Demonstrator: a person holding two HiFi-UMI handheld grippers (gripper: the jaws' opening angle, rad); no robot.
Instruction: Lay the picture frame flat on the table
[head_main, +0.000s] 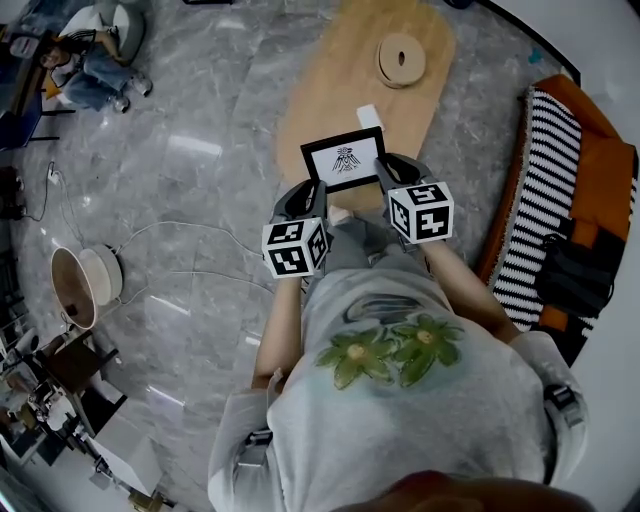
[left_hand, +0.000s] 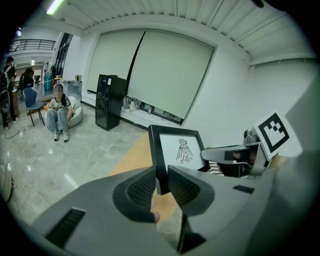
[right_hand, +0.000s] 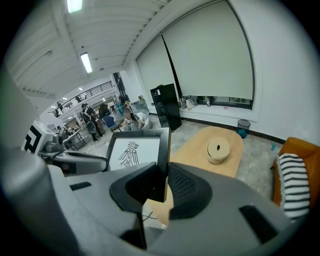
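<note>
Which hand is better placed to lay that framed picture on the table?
Nearly even, perhaps right. The left gripper is shut on the left edge of the black picture frame with a bird print, the right gripper on its right edge, and the light wooden table stretches away towards the right.

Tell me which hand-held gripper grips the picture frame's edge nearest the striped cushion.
The right hand-held gripper: it clamps the picture frame on the edge toward the striped cushion; the left hand-held gripper clamps the opposite edge.

Left gripper (head_main: 312, 190) and right gripper (head_main: 392, 171) hide the picture frame's (head_main: 343, 158) lower corners.
</note>
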